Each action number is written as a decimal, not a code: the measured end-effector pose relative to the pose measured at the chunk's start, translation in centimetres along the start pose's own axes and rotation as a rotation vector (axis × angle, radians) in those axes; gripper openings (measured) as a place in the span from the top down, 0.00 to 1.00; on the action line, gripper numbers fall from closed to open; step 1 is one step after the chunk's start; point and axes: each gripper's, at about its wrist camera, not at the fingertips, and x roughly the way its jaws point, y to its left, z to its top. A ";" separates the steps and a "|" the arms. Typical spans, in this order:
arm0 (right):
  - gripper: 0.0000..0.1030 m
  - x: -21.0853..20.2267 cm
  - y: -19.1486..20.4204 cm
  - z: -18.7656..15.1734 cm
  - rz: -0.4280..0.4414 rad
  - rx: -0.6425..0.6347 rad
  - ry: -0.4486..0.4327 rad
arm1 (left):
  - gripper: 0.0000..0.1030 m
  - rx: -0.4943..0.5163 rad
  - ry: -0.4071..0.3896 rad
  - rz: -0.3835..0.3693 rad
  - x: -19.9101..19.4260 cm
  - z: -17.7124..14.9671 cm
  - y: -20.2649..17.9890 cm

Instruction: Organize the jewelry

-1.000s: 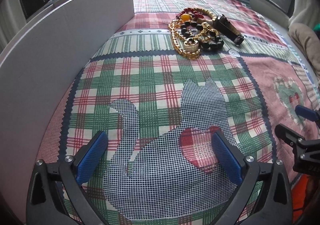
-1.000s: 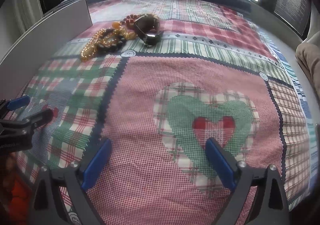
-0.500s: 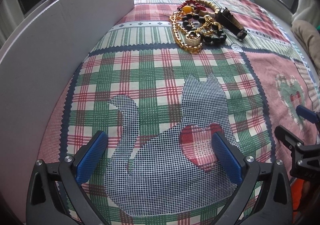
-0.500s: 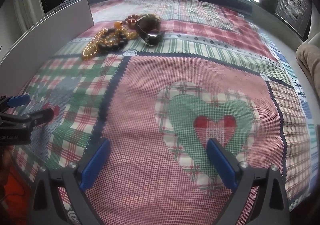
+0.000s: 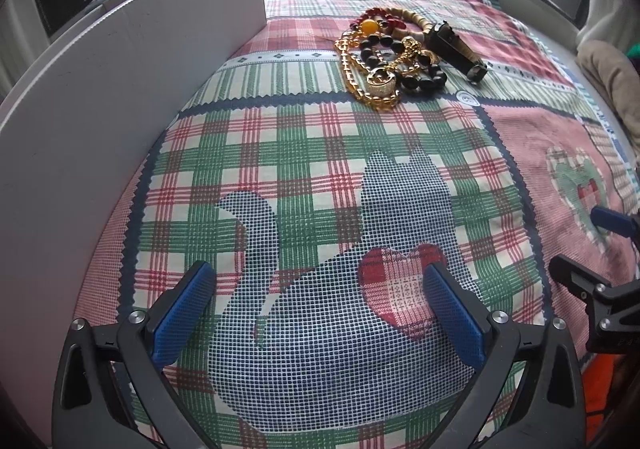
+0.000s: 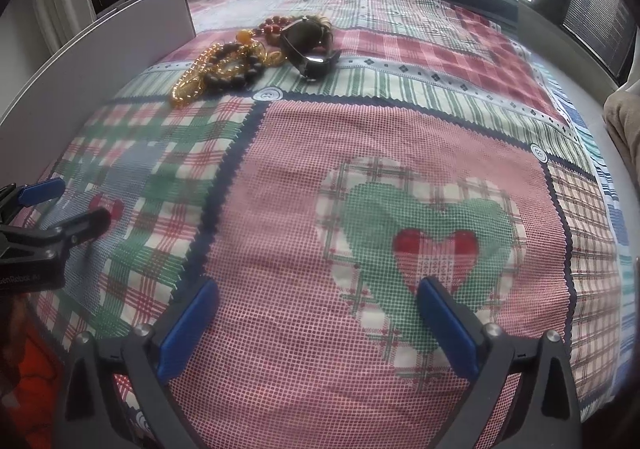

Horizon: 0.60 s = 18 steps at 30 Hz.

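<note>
Left wrist view: left gripper (image 5: 318,309) low in frame, blue pads (image 5: 182,315) spread wide, nothing between them, only patchwork quilt (image 5: 280,153) with navy cat patch (image 5: 348,313) and plaid heart below. Jewelry pile (image 5: 394,59) well ahead toward far end of quilt, sitting on plaid and striped band: gold chain (image 5: 352,69) looping down the left side, black bead bracelet (image 5: 416,73) on top, round gold pendant (image 5: 382,81) at near edge, red and tan bead strand (image 5: 394,15) at back with an amber bead, dark wristwatch (image 5: 456,49) touching pile on its right. White board (image 5: 120,89) standing upright along left edge of quilt, near but apart from pile. Right gripper (image 5: 592,245) partly visible at right edge, one blue pad and one black finger, apart. Right wrist view: right gripper (image 6: 318,315) over pink patch and green heart (image 6: 420,225), jaws opening, close to full spread, nothing between pads. Same jewelry pile (image 6: 240,61) far ahead upper left, wristwatch (image 6: 310,45) resting on its side at right of pile, gold chain (image 6: 188,85) trailing nearest. White board (image 6: 96,61) at left. Left gripper (image 6: 66,205) entering from left edge, fingers parted, empty. Printed button (image 6: 267,94) on quilt just in front of pile
</note>
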 end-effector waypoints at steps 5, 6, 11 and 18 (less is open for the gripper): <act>0.00 -0.1 0.1 -0.3 -0.002 -0.007 -0.014 | 0.00 0.002 -0.008 0.001 0.0 0.1 0.0; 0.00 -0.1 0.1 -0.2 -0.002 -0.010 -0.010 | 0.00 0.003 -0.009 0.000 -0.1 0.1 0.0; 0.00 0.0 0.1 0.0 -0.003 -0.011 0.001 | 0.00 0.016 -0.021 -0.006 -0.1 -0.1 0.0; 0.01 -0.3 -0.1 -0.1 0.005 -0.004 -0.028 | 0.01 0.029 -0.024 -0.017 -0.2 -0.1 0.0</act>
